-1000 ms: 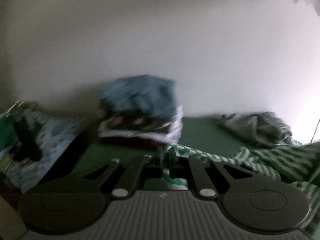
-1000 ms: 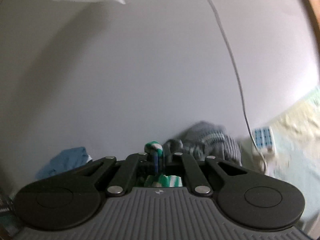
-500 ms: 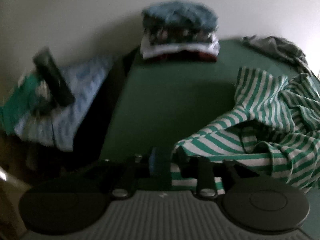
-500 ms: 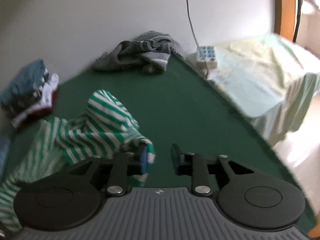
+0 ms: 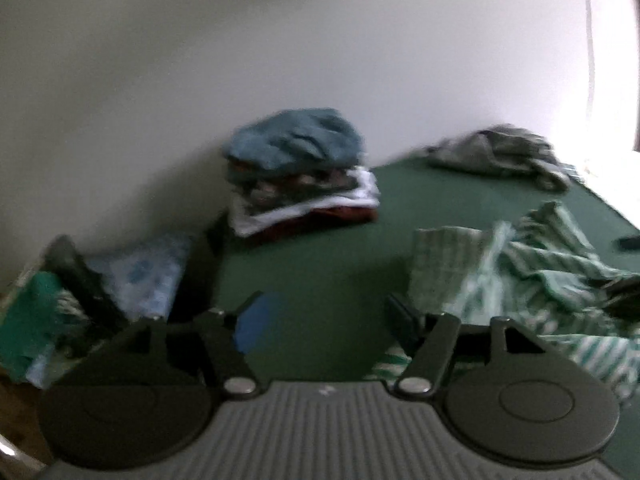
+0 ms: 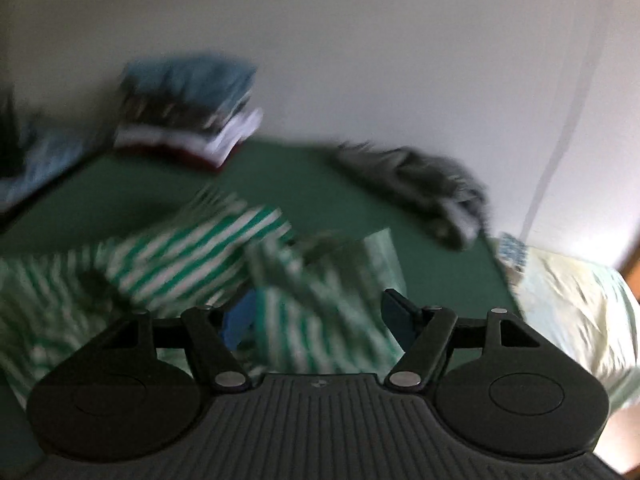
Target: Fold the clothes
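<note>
- My left gripper [image 5: 326, 316] has its jaws spreading apart with nothing between them but bare green cover; the striped cloth lies just to the right of its right finger, not pinched
- My right gripper [image 6: 318, 316] is spreading too; striped cloth sits loose in the gap between the fingers, but the pads do not press on it, so I count it as let go
- The green-and-white striped garment [image 6: 168, 256] lies crumpled on the green bed [image 5: 320, 264], toward its near edge and right of centre, bunched in ridges rather than flat; both views are blurred, so I cannot make out sleeves or hem
- At the far left corner, against the wall [image 5: 280, 60], stands the pile of folded clothes [image 5: 300, 172], blue piece on top; a grey garment [image 5: 500, 152] lies rumpled at the far right corner, well apart from the striped one
- My reading: the step in hand is laying the striped piece down to spread it, and no fold is made yet
- To do it well, I would draw both grippers clear before reaching again, so no cloth drags along
- Then I would take two matching outer edges, pull them apart until the ridges flatten, and keep the piece away from the near edge so it does not slide off
- The risk I judge greatest is pinching two layers at once in this bunching
</note>
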The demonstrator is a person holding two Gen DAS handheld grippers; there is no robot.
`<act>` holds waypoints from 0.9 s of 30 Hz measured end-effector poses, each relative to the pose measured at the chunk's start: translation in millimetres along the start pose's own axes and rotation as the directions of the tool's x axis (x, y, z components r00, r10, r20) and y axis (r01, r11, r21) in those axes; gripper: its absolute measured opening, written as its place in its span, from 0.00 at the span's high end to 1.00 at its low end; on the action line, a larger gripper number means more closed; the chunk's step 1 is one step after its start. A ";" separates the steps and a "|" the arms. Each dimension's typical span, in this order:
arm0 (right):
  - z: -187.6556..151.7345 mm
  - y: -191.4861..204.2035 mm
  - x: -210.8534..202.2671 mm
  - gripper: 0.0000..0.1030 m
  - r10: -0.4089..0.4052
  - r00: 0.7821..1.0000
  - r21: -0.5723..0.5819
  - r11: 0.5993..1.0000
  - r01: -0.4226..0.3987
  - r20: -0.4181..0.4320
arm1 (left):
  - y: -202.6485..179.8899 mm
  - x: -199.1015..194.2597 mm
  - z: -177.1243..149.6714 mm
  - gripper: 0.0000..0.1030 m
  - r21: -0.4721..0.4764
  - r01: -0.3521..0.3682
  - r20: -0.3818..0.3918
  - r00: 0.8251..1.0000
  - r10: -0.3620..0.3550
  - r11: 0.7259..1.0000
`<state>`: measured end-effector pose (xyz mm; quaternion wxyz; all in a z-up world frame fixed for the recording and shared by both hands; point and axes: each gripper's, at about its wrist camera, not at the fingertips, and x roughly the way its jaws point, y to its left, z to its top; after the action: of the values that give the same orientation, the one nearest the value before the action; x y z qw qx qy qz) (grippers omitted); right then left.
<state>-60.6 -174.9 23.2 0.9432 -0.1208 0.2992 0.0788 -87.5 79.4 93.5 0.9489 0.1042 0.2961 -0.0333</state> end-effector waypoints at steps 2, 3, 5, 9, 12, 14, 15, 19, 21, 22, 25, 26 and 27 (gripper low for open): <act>-4.4 11.5 15.8 0.35 0.035 0.998 -0.028 0.999 -0.036 -0.043 | -23.0 5.6 -3.4 0.30 0.053 0.021 0.002 1.000 -0.021 0.998; -6.5 17.5 22.3 0.35 0.049 0.997 -0.030 0.998 -0.051 -0.058 | -38.6 11.8 -6.1 0.30 0.097 0.023 0.007 1.000 -0.023 0.995; -9.8 22.7 34.0 0.36 0.054 0.995 -0.036 0.998 -0.058 -0.085 | -66.4 28.7 -12.2 0.29 0.170 0.032 -0.002 0.999 -0.032 0.985; -19.2 16.7 60.4 0.53 0.030 0.989 0.006 1.000 -0.030 -0.148 | -105.0 77.6 -23.3 0.38 0.241 0.082 -0.107 0.993 -0.057 0.967; -27.0 -14.8 69.6 0.72 0.063 0.985 0.153 0.987 -0.038 -0.162 | -124.6 113.5 -32.6 0.38 0.289 0.077 -0.175 0.984 -0.026 0.954; -32.2 -35.7 75.2 0.90 0.084 0.982 0.249 0.968 -0.040 -0.167 | -129.2 131.6 -36.8 0.38 0.295 0.054 -0.219 0.976 0.012 0.954; -35.0 -45.8 71.6 0.90 0.076 0.986 0.290 0.957 -0.030 -0.149 | -127.4 136.3 -36.4 0.37 0.279 0.048 -0.228 0.974 0.017 0.959; -43.2 -85.2 50.9 0.91 0.007 0.997 0.407 0.913 0.024 -0.073 | -108.4 151.4 -29.2 0.41 0.172 0.026 -0.251 0.968 0.019 0.985; -43.7 -103.8 44.8 0.91 -0.054 0.996 0.446 0.892 0.078 -0.066 | -86.1 160.6 -22.0 0.49 0.081 -0.025 -0.264 0.963 0.045 0.996; -44.7 -112.2 42.2 0.91 -0.084 0.994 0.465 0.879 0.105 -0.065 | -74.1 163.9 -18.7 0.51 0.038 -0.065 -0.266 0.961 0.073 0.997; -51.5 -134.3 41.6 0.90 -0.173 0.979 0.520 0.829 0.206 -0.111 | -27.2 170.0 -10.5 0.53 -0.107 -0.179 -0.280 0.949 0.143 0.978; -55.1 -140.1 42.0 0.89 -0.191 0.972 0.530 0.815 0.235 -0.137 | -8.8 171.8 -8.2 0.50 -0.163 -0.185 -0.295 0.946 0.131 0.969; -58.6 -145.8 42.3 0.88 -0.209 0.964 0.539 0.800 0.264 -0.163 | 5.9 171.6 -9.8 0.48 -0.203 -0.188 -0.308 0.944 0.120 0.961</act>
<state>-26.1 -327.5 -21.6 0.9244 0.1187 0.3361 -0.1358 48.9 87.0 -11.0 0.8999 0.0204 0.4258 0.0915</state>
